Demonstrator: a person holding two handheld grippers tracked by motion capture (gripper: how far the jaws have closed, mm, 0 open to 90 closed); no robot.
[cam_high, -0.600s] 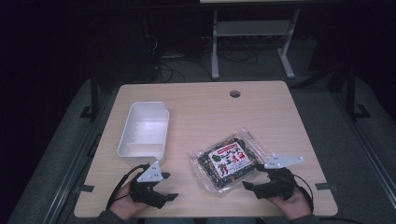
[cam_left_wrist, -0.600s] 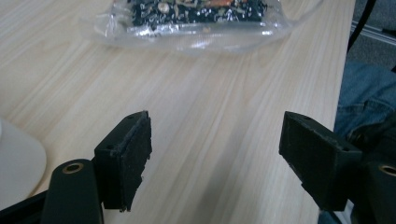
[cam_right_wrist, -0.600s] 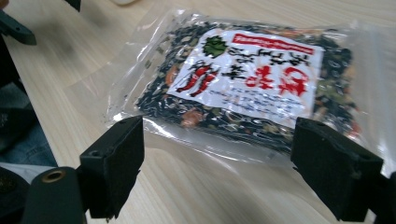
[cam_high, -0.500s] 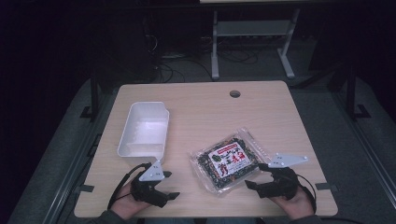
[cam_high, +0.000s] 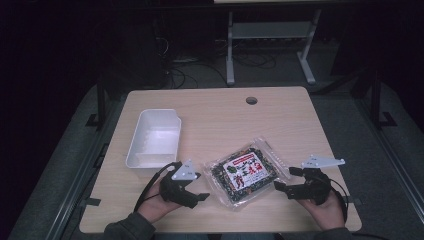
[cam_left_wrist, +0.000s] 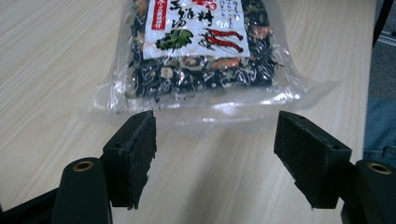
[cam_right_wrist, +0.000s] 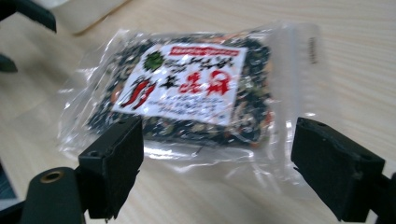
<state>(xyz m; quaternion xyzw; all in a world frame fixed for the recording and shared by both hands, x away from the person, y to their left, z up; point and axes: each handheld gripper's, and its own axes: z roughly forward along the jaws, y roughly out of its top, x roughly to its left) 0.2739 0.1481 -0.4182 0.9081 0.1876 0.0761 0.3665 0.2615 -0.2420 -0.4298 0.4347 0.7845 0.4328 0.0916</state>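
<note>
In the right gripper view, the right gripper (cam_right_wrist: 217, 168) had its two black jaws set wide apart, low over the wooden table (cam_right_wrist: 373, 56). A clear plastic packet (cam_right_wrist: 187, 93) of dark dried food lay flat on the table just beyond the jaws, with a white label bearing red characters and red chilli pictures. The left jaw overlapped the packet's near edge, though contact could not be judged.

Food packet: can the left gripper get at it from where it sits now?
Probably yes. The left gripper has its jaws open, facing the near edge of the food packet, with bare table between and nothing in the way.
</note>
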